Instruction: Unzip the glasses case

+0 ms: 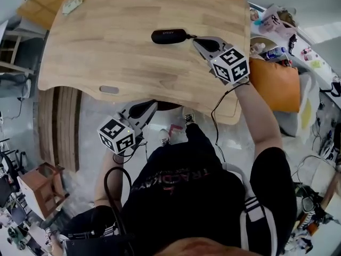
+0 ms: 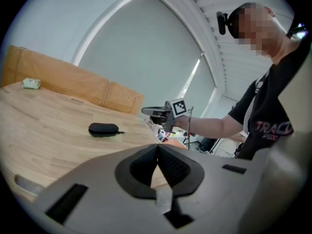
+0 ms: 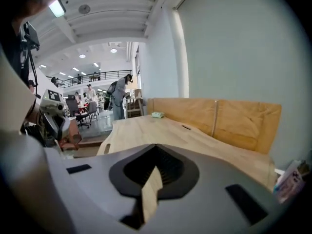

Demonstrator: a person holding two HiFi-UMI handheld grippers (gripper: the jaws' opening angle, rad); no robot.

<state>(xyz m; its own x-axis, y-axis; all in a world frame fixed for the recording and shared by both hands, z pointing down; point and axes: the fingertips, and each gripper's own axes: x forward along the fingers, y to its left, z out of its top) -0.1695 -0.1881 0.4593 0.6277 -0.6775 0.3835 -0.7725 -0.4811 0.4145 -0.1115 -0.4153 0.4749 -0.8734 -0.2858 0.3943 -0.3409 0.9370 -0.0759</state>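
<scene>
The black glasses case [image 1: 168, 36] lies zipped shut on the wooden table [image 1: 106, 41], toward its far side, with a small pull tab at its right end. My right gripper [image 1: 196, 40] hovers just right of the case, jaws shut and empty, not touching it. The case does not show in the right gripper view, where the right gripper [image 3: 156, 147] points along the tabletop. My left gripper [image 1: 154, 103] is held below the table's near edge, shut on nothing. In the left gripper view the left gripper [image 2: 157, 146] faces the case [image 2: 103, 129] and the right gripper [image 2: 157, 112] beyond it.
A small pale green packet [image 1: 72, 4] sits at the table's far left corner. An orange cushion [image 1: 274, 84] and a cluttered side surface [image 1: 277, 33] stand to the right. A wooden stool [image 1: 42, 185] is on the floor at the left. People stand far off in the hall [image 3: 119, 99].
</scene>
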